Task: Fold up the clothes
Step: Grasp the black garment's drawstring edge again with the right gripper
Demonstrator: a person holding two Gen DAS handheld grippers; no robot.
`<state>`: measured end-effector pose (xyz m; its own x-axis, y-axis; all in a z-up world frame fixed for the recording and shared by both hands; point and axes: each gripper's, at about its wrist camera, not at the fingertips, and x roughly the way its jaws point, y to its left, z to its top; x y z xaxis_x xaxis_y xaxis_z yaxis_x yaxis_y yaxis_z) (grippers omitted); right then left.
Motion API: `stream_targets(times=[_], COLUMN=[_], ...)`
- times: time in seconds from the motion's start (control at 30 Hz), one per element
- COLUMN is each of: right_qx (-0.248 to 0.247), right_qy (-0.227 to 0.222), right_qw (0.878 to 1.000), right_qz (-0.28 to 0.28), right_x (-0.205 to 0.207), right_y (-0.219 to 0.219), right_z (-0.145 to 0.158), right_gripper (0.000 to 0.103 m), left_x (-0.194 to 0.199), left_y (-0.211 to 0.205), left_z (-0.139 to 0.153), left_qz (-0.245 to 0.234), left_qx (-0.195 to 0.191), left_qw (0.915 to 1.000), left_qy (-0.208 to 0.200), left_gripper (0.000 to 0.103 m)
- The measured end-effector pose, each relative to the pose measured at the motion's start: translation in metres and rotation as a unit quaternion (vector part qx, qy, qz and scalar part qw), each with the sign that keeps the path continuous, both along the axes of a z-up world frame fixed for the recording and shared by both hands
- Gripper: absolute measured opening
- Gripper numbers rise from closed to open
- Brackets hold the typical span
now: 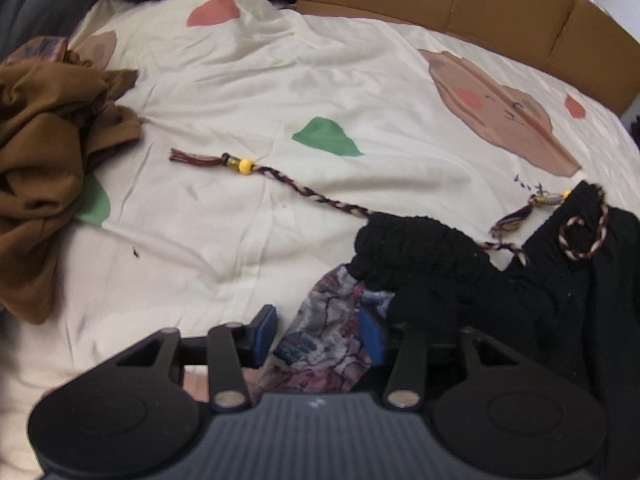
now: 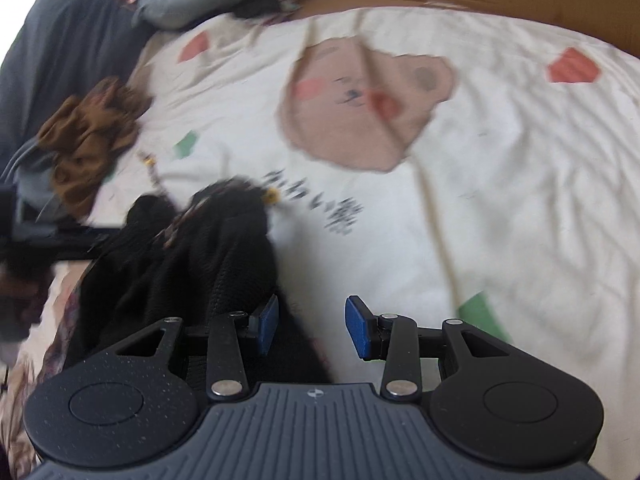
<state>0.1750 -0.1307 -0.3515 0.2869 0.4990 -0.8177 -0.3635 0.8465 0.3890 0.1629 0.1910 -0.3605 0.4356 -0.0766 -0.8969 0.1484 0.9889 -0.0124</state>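
The left gripper (image 1: 318, 334) stands with jaws apart, the patterned cloth (image 1: 320, 344) loose between them, its black waistband (image 1: 420, 248) at two o'clock. A braided cord (image 1: 312, 194) trails toward ten o'clock across the cream bedcover (image 1: 260, 92). The right gripper (image 2: 312, 328) is spread, nothing pinched; the black garment (image 2: 192, 248) lies at ten o'clock.

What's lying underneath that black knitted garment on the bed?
Under the black garment a patterned cloth pokes out at its near edge, lying between the left gripper's open jaws. The cream bedsheet lies beneath both. How far the patterned cloth runs underneath is covered.
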Motion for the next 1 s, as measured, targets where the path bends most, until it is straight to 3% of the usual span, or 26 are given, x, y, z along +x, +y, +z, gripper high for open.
stream_targets(times=[0.07,0.17,0.43,0.63,0.8,0.9,0.97,1.0], right_qx=[-0.007,-0.007,-0.005,-0.013,-0.023,-0.03,-0.032,-0.031], right_qy=[-0.008,-0.008,0.001,-0.003,0.004,0.009,0.014,0.017], right_qw=[1.0,0.999,0.998,0.997,0.995,0.994,0.993,0.993], right_qz=[0.017,0.031,0.063,0.076,0.097,0.107,0.11,0.109], right_x=[-0.008,-0.015,-0.019,-0.024,-0.027,-0.029,-0.03,-0.031], right_y=[0.01,0.021,0.041,0.051,0.055,0.052,0.049,0.047], right_z=[-0.001,-0.004,-0.011,-0.017,-0.013,-0.01,-0.008,-0.007], right_gripper=[0.055,0.06,0.061,0.061,0.045,0.029,0.011,0.01], left_x=[-0.001,-0.002,-0.009,-0.013,-0.016,-0.021,-0.024,-0.026], left_y=[0.001,0.004,0.005,0.005,0.004,0.005,0.006,0.007], left_z=[-0.002,-0.003,-0.003,-0.005,-0.004,0.001,0.004,0.007], left_qz=[0.0,0.007,0.003,-0.01,-0.03,-0.027,-0.025,-0.025], left_qx=[0.0,-0.01,-0.041,-0.063,-0.071,-0.07,-0.067,-0.064], left_qw=[1.0,0.9999,0.999,0.9974,0.9959,0.996,0.9964,0.9966], left_qy=[-0.003,-0.001,0.02,0.032,0.048,0.048,0.047,0.044], left_gripper=[0.058,0.058,0.055,0.042,0.013,0.008,0.008,0.007])
